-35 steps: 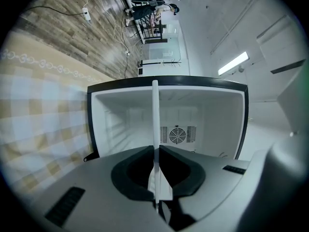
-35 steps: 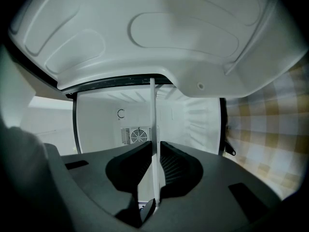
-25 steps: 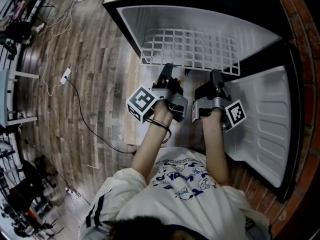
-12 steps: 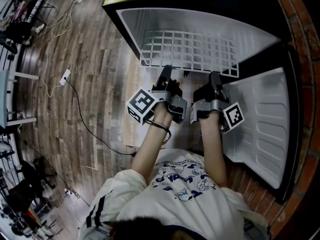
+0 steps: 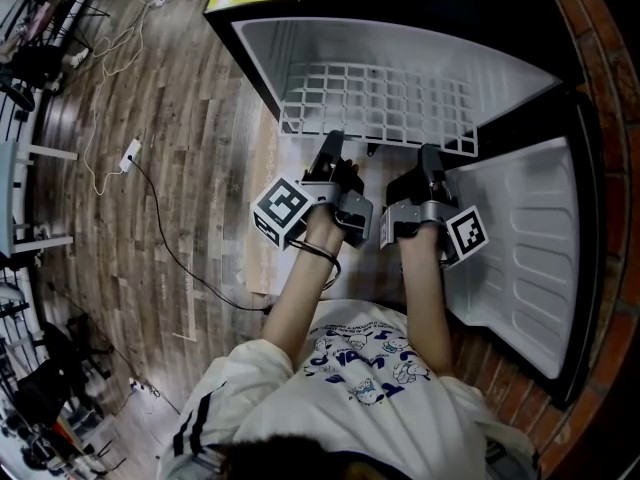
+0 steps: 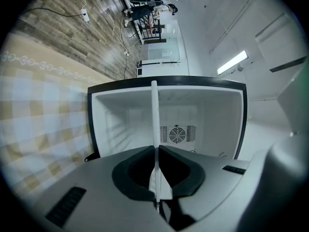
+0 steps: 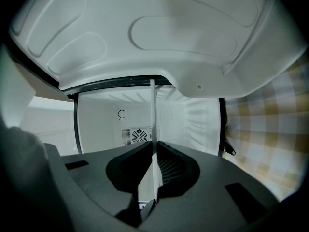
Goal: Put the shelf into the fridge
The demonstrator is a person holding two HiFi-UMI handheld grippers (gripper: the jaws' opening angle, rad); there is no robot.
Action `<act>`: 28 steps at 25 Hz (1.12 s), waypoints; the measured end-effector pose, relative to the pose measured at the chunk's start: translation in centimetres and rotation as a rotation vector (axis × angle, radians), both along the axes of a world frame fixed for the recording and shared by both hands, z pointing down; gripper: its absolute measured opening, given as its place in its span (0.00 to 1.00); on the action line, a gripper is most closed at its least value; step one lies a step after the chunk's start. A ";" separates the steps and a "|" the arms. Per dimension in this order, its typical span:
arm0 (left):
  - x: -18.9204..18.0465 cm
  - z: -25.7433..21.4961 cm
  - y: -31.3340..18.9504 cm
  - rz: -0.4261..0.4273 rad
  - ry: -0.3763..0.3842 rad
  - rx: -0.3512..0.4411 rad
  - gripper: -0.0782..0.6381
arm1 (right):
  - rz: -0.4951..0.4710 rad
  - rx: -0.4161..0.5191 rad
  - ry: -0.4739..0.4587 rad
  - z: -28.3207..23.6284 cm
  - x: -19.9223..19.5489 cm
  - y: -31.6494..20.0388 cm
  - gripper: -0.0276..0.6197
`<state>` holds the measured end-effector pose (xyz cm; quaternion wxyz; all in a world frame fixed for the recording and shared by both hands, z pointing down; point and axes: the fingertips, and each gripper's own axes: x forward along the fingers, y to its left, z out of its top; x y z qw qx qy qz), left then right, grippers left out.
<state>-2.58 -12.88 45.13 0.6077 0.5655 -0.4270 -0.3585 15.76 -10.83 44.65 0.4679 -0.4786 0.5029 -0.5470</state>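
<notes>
Where the wooden floor point(image 5: 150, 218) meets a pale checked mat point(image 5: 262, 228), a small fridge point(image 5: 400, 43) stands with its white cavity wide open and its door point(image 5: 530, 258) swung out to the right. The moulded white inner face of the door fills the top of the right gripper view point(image 7: 159, 28).

A white wire-grid shelf point(image 5: 375, 98) lies flat and mostly inside the cavity, spanning nearly from wall to wall, with its near edge at the mouth of the fridge. A person holds it there by that near edge. The left hand-held gripper point(image 5: 330, 140) is pinched onto the edge toward its left, and the right hand-held gripper point(image 5: 430, 153) is pinched onto it further right — the two are near each other but apart.

From each gripper's own view the shelf shows edge-on as a thin white line point(image 6: 154, 124) point(image 7: 153, 115) running straight out from between jaws pressed tight against it, toward the back wall of the fridge.

Each gripper carries a marker cube, the left one point(image 5: 283, 208) and the right one point(image 5: 467, 230), both just ahead of the person's forearms.

On the back wall sits a round fan grille point(image 6: 178, 135). Off to the left, a black cable point(image 5: 170, 238) trails across the boards from a white power strip point(image 5: 131, 150).
</notes>
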 end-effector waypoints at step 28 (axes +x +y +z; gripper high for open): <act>0.1 0.0 -0.3 0.012 -0.004 0.001 0.16 | 0.003 -0.007 0.000 -0.1 0.1 -0.1 0.12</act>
